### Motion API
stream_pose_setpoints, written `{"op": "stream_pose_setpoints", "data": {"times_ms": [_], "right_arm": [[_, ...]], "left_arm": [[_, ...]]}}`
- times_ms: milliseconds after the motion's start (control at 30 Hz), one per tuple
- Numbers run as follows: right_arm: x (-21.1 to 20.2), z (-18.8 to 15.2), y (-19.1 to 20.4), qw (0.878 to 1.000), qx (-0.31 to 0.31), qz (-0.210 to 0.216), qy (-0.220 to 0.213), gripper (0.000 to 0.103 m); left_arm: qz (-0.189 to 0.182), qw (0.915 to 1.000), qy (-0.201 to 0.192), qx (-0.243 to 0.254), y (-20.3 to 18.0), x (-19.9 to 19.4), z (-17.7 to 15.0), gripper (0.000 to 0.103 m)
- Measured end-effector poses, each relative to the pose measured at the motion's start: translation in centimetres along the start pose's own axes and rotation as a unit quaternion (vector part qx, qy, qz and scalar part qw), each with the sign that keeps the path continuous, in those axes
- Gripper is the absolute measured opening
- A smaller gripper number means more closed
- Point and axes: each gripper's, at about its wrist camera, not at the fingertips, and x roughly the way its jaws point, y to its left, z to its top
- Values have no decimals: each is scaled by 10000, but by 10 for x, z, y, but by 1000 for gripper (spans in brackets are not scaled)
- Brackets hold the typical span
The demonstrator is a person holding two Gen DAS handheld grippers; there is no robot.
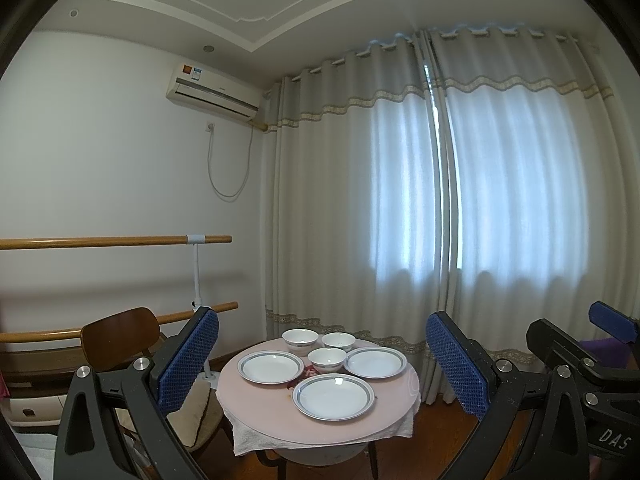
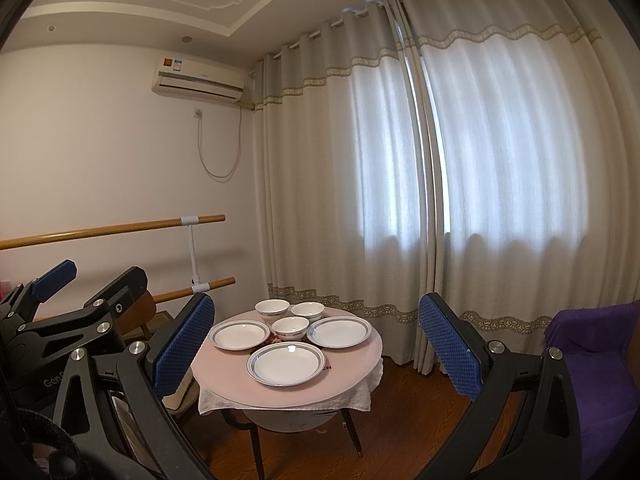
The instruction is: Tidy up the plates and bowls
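Note:
A small round table [image 1: 264, 408] [image 2: 224, 376] with a pink top stands some way ahead. On it lie three white plates with grey-blue rims: left [image 1: 271, 366] [image 2: 239, 334], right [image 1: 375, 362] [image 2: 339, 331] and front [image 1: 334, 396] [image 2: 286, 363]. Three white bowls stand behind them: back left [image 1: 300, 341] [image 2: 272, 310], back right [image 1: 338, 341] [image 2: 307, 311] and middle [image 1: 327, 360] [image 2: 290, 328]. My left gripper [image 1: 322, 354] is open and empty, well short of the table. My right gripper [image 2: 316, 338] is also open and empty.
A wooden chair [image 1: 120, 336] with a cushion stands left of the table. Two wooden wall rails [image 1: 112, 242] run along the left wall. Long curtains [image 1: 400, 200] hang behind the table. A purple seat [image 2: 600, 360] is at the right. The floor is dark wood.

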Motion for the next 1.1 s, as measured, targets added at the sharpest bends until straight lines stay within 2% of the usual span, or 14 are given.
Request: {"op": "stream_pose_setpoints", "data": {"times_ms": [1100], "right_arm": [[-1, 3, 5, 10000, 20, 5, -18, 103]], "left_arm": [[-6, 10000, -11, -9, 2, -5, 2, 102]]}}
